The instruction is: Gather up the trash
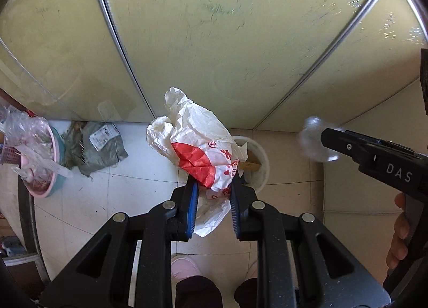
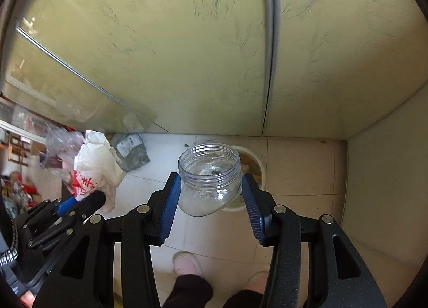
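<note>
My left gripper is shut on a crumpled white plastic bag with red print, which bulges above the blue pads. Just behind it on the floor stands a white waste bin holding some cardboard. My right gripper is shut on a clear, lidless plastic jar, its mouth facing the camera. The same bin shows behind the jar. From the right wrist view the left gripper and its bag sit at the lower left. The jar appears blurred at the right of the left wrist view.
Yellowish cabinet doors rise close ahead, and a side wall closes the right. A grey parcel bag lies on the tiled floor by a pink basin full of plastic. A person's pink slippers stand below.
</note>
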`<state>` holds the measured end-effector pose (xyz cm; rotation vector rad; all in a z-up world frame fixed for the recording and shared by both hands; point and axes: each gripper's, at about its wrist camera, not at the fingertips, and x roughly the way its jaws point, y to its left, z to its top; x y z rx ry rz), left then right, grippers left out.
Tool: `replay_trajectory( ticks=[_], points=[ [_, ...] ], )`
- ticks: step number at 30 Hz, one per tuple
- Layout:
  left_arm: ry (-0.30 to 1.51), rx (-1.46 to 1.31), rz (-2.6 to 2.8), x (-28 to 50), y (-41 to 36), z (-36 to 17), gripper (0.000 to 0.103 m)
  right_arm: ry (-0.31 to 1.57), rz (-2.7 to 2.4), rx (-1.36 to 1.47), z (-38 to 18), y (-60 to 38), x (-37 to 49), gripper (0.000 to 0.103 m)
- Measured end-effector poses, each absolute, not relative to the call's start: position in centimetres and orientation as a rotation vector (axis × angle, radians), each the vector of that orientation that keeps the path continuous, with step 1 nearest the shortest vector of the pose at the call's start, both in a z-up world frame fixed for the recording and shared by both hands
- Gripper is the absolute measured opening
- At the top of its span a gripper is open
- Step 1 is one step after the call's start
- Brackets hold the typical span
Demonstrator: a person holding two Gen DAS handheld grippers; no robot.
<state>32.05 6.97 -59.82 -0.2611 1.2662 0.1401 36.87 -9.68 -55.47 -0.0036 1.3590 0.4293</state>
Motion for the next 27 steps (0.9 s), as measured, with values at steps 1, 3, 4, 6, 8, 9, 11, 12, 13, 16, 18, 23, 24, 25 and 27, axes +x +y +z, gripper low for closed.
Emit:
replay_trajectory(
  ticks=[1,3,4,6,8,9,11,12,13,16,18,23,24,25,27],
  points=[
    [1.272,-0.275,0.135,32.3,7.0,-60.3,0.021,1.37,0.432,-0.011,-55.8,-9.6,37.1,0.047],
    [1.284,-0.287,0.12,32.8,7.1,-60.8,0.021,1.408,0.444,-0.017,-56.3,-9.5,37.4,0.053],
    [1.287,-0.287,0.113,33.0,7.1,-60.9,0.021,1.417,0.453,-0.005,-56.4,-9.7,37.3,0.053],
    [1.292,-0.292,0.092,33.6,6.6,-61.2,0.022,1.42,0.448,0.013,-56.0,-10.4,37.6,0.053],
    [1.298,-0.3,0.068,34.3,6.0,-61.6,0.023,1.415,0.448,0.027,-55.4,-11.3,37.5,0.053],
    [1.3,-0.301,0.052,34.7,5.5,-61.7,0.025,1.408,0.444,0.029,-55.0,-11.8,37.5,0.053],
    [1.315,-0.289,0.033,35.5,4.4,-61.8,0.042,1.389,0.426,0.028,-54.3,-12.5,37.7,0.053],
    [1.324,-0.281,0.028,35.9,3.8,-61.7,0.051,1.381,0.418,0.025,-54.1,-12.9,37.9,0.053],
    [1.327,-0.274,0.024,36.1,3.3,-61.6,0.053,1.372,0.412,0.026,-53.5,-13.4,37.8,0.053],
    [1.338,-0.257,0.005,36.5,2.4,-61.0,0.053,1.355,0.4,0.044,-53.0,-13.8,38.3,0.053],
    [1.34,-0.245,0.002,36.4,2.0,-60.2,0.053,1.337,0.394,0.052,-52.0,-14.3,38.3,0.053],
    [1.313,-0.234,0.002,35.4,1.7,-55.4,0.053,1.29,0.386,0.077,-47.9,-15.3,37.9,0.053],
    [1.3,-0.233,0.006,35.2,1.6,-53.7,0.053,1.275,0.386,0.084,-46.7,-15.6,37.7,0.053],
    [1.284,-0.234,0.012,34.9,1.4,-52.0,0.053,1.261,0.389,0.09,-45.4,-16.0,37.6,0.053],
    [1.239,-0.231,0.026,34.2,1.1,-47.8,0.053,1.235,0.398,0.099,-42.5,-16.7,37.3,0.053]
  ],
)
